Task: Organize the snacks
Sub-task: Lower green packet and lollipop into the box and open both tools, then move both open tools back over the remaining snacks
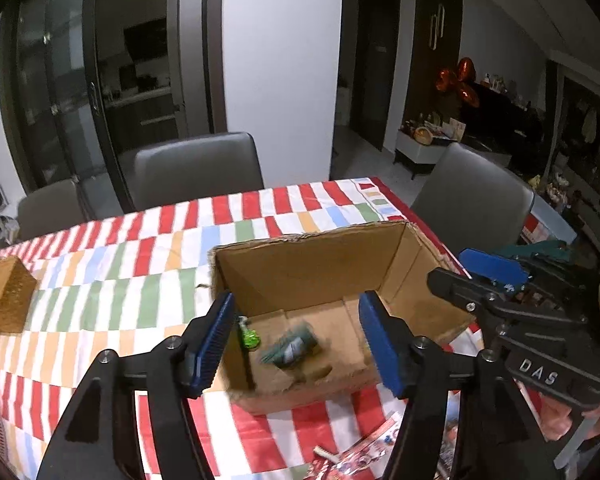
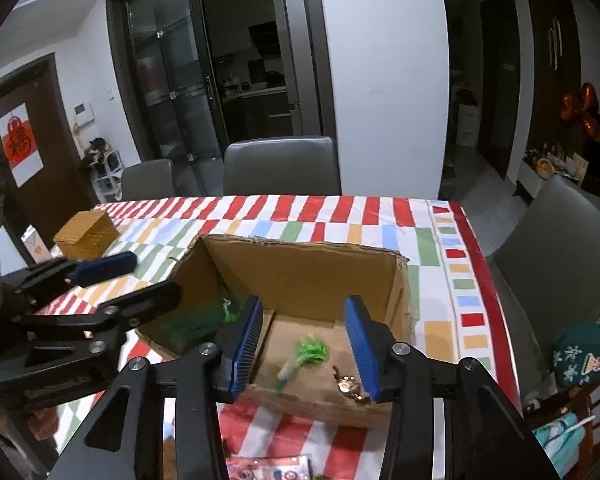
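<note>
An open cardboard box point(image 1: 312, 264) point(image 2: 300, 264) stands on the striped tablecloth. Inside lie a blurred dark green packet point(image 1: 292, 346), a small bright green sweet point(image 1: 249, 336), a green wrapped candy point(image 2: 312, 354) and a gold wrapped sweet point(image 2: 350, 386). My left gripper point(image 1: 298, 344) is open and empty, held above the box's near left part; it also shows at the left of the right wrist view point(image 2: 148, 280). My right gripper point(image 2: 304, 348) is open and empty above the box's near right part; it also shows in the left wrist view point(image 1: 464, 272).
More snack packets lie on the cloth in front of the box point(image 1: 364, 452) point(image 2: 268, 470). A woven tan box point(image 1: 4, 300) point(image 2: 86, 236) stands at the left. Grey chairs point(image 1: 196, 168) point(image 2: 556, 248) surround the table point(image 2: 432, 248), whose right edge is near the box.
</note>
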Tool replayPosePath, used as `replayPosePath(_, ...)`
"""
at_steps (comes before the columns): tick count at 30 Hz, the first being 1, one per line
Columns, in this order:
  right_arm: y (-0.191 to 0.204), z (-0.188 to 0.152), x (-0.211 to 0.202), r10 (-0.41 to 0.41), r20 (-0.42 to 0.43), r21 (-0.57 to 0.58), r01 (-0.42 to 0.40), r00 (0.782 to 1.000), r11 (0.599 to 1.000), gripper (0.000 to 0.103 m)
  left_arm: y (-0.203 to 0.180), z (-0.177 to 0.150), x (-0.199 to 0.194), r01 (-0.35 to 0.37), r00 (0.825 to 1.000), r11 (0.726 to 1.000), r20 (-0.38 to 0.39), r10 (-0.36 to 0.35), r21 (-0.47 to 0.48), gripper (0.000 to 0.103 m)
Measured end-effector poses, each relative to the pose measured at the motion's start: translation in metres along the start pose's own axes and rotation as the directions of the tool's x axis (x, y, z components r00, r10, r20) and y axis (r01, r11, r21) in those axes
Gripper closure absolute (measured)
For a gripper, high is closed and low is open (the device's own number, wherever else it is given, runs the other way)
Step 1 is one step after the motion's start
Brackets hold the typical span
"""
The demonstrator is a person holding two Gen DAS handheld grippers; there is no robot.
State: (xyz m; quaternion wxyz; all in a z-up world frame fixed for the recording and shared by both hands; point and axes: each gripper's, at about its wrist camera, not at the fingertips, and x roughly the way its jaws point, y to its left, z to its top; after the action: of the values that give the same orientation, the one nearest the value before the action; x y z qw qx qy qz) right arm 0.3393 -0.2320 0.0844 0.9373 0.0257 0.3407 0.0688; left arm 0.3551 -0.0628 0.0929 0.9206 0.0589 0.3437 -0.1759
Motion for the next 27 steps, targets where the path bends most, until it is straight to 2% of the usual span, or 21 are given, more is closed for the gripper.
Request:
replayPosePath(6, 0.010, -0.016, -0.025, 0.000, 0.021, -0.017, 0.001, 1.000, 1.000, 0.057, -0.006, -0.019, -0.034, -0.041, 0.998, 0.999, 0.045, 0.039, 0.036, 0.035)
replayPosePath(8, 0.014, -0.024, -0.034, 0.016, 0.028, -0.017, -0.016, 0.999, 1.000, 0.053, -0.007, -0.025, -0.046, -0.042, 0.997, 0.998, 0.061, 0.039, 0.037, 0.033)
replayPosePath(13, 0.029, -0.044, -0.052, 0.056, 0.018, -0.037, -0.055, 0.998, 0.998, 0.053, -0.011, -0.043, -0.072, -0.049, 0.997, 0.998, 0.069, 0.047, 0.038, 0.031)
replayPosePath(20, 0.027, -0.078, -0.074, 0.061, -0.001, -0.018, -0.061, 0.998, 0.998, 0.052, -0.034, -0.077, -0.090, -0.019, 0.997, 0.996, 0.071, 0.013, 0.083, 0.028)
replayPosePath(27, 0.013, -0.113, -0.088, 0.026, -0.033, -0.011, -0.026, 0.999, 1.000, 0.052, -0.063, -0.113, -0.086, 0.043, 0.999, 0.990, 0.013, -0.045, 0.132, 0.028)
